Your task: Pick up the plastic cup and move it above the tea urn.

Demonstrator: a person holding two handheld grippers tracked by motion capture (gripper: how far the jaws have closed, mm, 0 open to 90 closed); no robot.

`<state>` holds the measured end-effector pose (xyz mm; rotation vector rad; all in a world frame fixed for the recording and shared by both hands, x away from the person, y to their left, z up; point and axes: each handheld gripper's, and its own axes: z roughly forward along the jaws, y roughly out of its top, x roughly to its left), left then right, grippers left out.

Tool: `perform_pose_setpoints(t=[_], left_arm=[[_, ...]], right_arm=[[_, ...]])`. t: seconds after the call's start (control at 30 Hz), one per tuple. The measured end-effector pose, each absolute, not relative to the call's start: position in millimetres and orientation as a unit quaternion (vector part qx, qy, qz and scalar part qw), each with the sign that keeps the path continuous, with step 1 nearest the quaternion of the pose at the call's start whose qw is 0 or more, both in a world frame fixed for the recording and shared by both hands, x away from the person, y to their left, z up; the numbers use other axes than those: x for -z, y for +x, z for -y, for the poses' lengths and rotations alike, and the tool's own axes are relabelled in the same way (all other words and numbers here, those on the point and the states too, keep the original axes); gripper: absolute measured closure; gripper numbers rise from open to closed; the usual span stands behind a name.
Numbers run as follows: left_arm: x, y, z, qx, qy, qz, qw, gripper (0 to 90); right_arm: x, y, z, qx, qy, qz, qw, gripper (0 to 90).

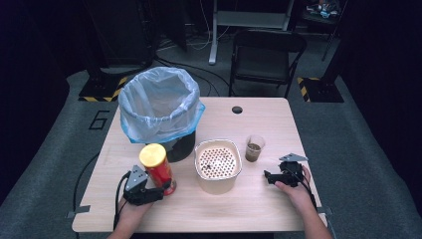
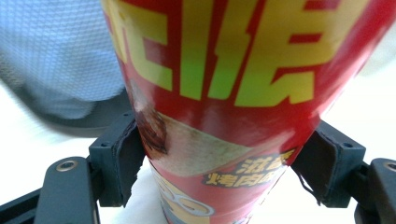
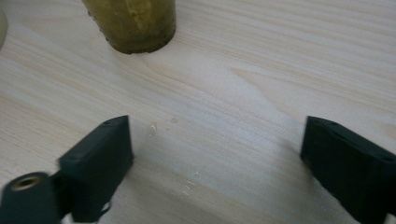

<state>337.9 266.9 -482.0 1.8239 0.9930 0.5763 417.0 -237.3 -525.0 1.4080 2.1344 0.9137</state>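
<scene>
Item 1: crisp canister, red tube with yellow lid and yellow lettering, stood upright at the near-left of the wooden table, just in front of the bin. In the left gripper view its red wall sat between the 2 black jaws, both pads pressed against it low on the tube. The left gripper was thus pinching the canister near its base, probably so the tube stays steady and the lid end stays free.

Item 2: waste bin, dark body lined with a pale blue plastic bag folded over the rim, mouth open, standing just behind the canister; likely placed within easy reach for tipping things in.

Item 3: cream tub with a perforated insert showing a grid of holes, centre of the table, between the 2 hands.

Item 4: clear plastic cup holding brownish liquid, just right of the tub. In the right gripper view its base stood ahead of the jaws, apart from them.

Item 5: right gripper, low over bare table near the right edge, jaws spread wide and holding nothing, pointed toward the cup, plausibly lined up for it.
</scene>
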Motion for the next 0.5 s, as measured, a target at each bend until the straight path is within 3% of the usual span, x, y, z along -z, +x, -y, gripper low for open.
perform_pose_setpoints(t=[0.13,0.17,0.2,0.23,0.27,0.3,0.4,0.5], left_arm=[[485.6,343.2,-276.4,-0.241,0.736,-0.422,0.472,23.6],[487.4,344.8,-278.0,-0.248,0.739,-0.421,0.463,23.7],[487.4,344.8,-278.0,-0.248,0.739,-0.421,0.463,23.6],[489.1,346.6,-279.0,-0.249,0.74,-0.42,0.463,23.6],[489.1,346.6,-279.0,-0.249,0.74,-0.42,0.463,23.6],[489.4,347.4,-279.7,-0.251,0.742,-0.417,0.462,23.7],[490.1,349.3,-283.1,-0.25,0.743,-0.411,0.465,23.7],[490.9,349.5,-285.7,-0.25,0.744,-0.407,0.467,23.6]], right_arm=[[522.6,415.6,237.4,-0.325,0.5,-0.775,0.211,22.1],[520.1,413.9,236.1,-0.321,0.495,-0.778,0.215,29.4],[520.1,413.9,236.1,-0.321,0.495,-0.778,0.215,29.4],[516.2,412.2,235.8,-0.322,0.489,-0.783,0.21,38.2],[516.2,412.2,235.8,-0.322,0.489,-0.783,0.21,38.2],[508.6,408.0,235.7,-0.329,0.488,-0.782,0.203,45.8],[498.1,403.8,235.1,-0.344,0.484,-0.781,0.195,48.0],[466.3,395.7,227.2,-0.366,0.463,-0.787,0.181,47.9]])
